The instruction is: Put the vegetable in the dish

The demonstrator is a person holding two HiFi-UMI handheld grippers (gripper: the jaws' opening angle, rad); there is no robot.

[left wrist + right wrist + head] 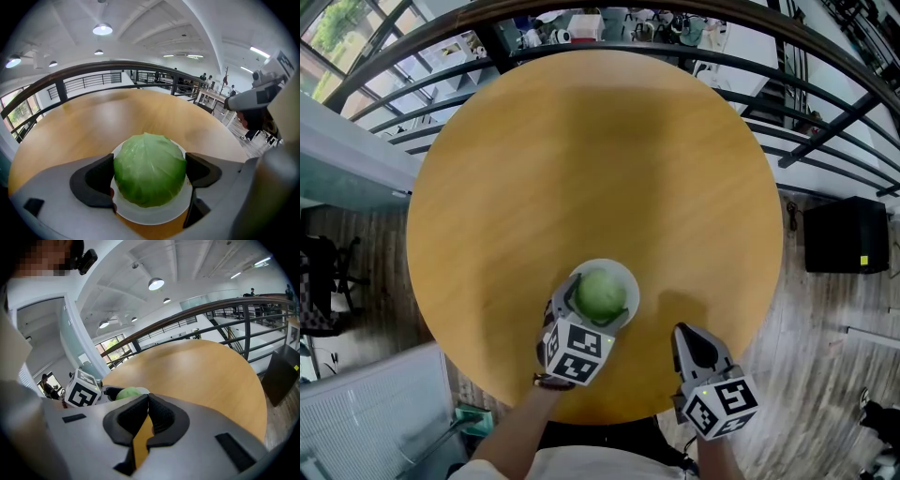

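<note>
Cabbage [600, 293] located on white dish [627, 279], near 6 o'clock edge of round tabletop [581, 159]. Left tool [149, 174] clamped on cabbage, pads seated at 9 and 3 o'clock flanks. Right tool [147, 416] pressed together, nothing gripped, positioned at 4 o'clock of dish.

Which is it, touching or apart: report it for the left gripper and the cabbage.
Touching. The left gripper view shows the left gripper with both jaws pressed against the sides of the cabbage, with no gap.
</note>
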